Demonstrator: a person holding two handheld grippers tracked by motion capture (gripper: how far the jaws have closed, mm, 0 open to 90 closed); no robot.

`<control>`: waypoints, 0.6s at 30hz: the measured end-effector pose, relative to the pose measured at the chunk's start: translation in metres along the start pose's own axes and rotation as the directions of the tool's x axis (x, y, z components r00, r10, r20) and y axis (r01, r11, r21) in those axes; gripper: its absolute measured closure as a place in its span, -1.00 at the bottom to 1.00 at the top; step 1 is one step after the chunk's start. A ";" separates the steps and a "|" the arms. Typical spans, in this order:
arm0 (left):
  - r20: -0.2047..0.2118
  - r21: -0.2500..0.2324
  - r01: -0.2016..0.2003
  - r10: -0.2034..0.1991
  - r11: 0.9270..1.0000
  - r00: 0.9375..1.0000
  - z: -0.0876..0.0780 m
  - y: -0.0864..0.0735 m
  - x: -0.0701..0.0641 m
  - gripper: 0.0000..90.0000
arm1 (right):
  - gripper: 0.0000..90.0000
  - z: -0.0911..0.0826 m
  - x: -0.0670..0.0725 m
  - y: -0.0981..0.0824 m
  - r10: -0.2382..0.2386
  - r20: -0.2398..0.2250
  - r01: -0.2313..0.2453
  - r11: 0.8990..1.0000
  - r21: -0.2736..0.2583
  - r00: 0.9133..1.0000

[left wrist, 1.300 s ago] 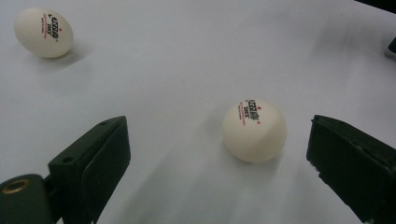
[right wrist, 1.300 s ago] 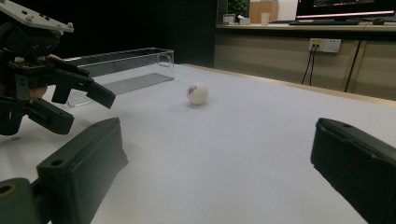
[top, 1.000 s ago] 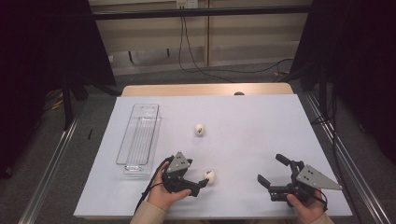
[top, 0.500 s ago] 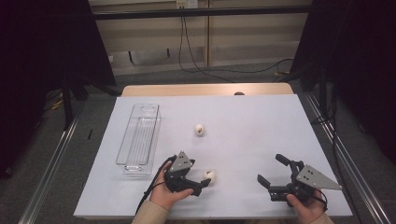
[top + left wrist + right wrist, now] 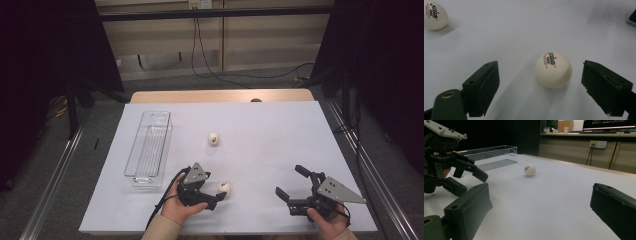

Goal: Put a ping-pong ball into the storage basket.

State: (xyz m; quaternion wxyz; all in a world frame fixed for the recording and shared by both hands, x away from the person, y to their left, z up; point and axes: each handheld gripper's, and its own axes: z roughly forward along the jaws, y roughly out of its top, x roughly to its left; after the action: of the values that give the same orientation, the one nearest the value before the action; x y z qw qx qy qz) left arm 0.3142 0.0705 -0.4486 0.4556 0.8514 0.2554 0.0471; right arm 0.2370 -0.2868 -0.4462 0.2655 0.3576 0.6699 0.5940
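Observation:
A white ping-pong ball [image 5: 553, 70] with red print lies on the white table [image 5: 260, 130] between the jaws of my left gripper [image 5: 541, 75]. The jaws have just been closing, but a gap remains on both sides of the ball and the pads do not touch it. From above, the left gripper [image 5: 216, 193] sits at the front of the table and points right at this ball [image 5: 224, 188]. A second ball [image 5: 214, 139] lies farther back, apart from both grippers. My right gripper [image 5: 290, 181] rests open at the front right with nothing between its jaws [image 5: 540, 202].
A clear plastic tray [image 5: 148, 150] stands lengthwise at the table's left, just behind the left gripper. A wooden board edge [image 5: 220, 96] borders the far side. Dark curtains and metal rails flank the table.
The left gripper's jaws have drawn a little closer around the near ball. Both hands and both balls have stayed where they were.

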 end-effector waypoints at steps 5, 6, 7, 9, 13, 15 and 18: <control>0.003 0.015 -0.009 0.009 1.000 1.000 0.001 0.000 0.000 -0.64 | -0.95 0.000 0.000 0.000 -0.001 0.000 0.001 1.000 0.000 1.000; 0.004 0.015 -0.004 0.003 1.000 1.000 0.001 0.000 -0.001 -0.63 | -0.95 0.000 0.000 0.000 0.000 0.000 0.000 1.000 0.000 1.000; 0.006 0.015 -0.002 0.002 1.000 1.000 0.001 0.000 -0.001 -0.62 | -0.95 0.000 0.000 0.000 0.000 0.000 0.000 1.000 0.000 1.000; 0.009 0.014 -0.001 0.001 1.000 1.000 0.002 0.000 -0.001 -0.60 | -0.95 0.000 0.000 0.000 -0.001 0.000 0.001 1.000 0.000 1.000; 0.016 0.022 -0.003 0.002 1.000 1.000 0.003 0.000 -0.001 -0.58 | -0.95 0.000 0.000 0.000 -0.002 0.000 0.002 1.000 0.000 1.000; 0.020 0.024 -0.003 0.002 1.000 1.000 0.004 0.001 -0.001 -0.55 | -0.95 0.000 0.000 0.000 -0.002 0.000 0.002 1.000 0.000 1.000; 0.024 0.031 -0.003 0.003 1.000 1.000 0.005 0.002 -0.002 -0.54 | -0.95 0.000 0.000 0.000 -0.002 -0.001 0.002 1.000 0.000 1.000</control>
State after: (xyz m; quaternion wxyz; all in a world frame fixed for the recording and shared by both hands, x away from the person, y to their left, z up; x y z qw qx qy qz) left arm 0.3149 0.0647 -0.4498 0.4451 0.8594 0.2495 0.0337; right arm 0.2371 -0.2867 -0.4459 0.2658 0.3567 0.6703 0.5940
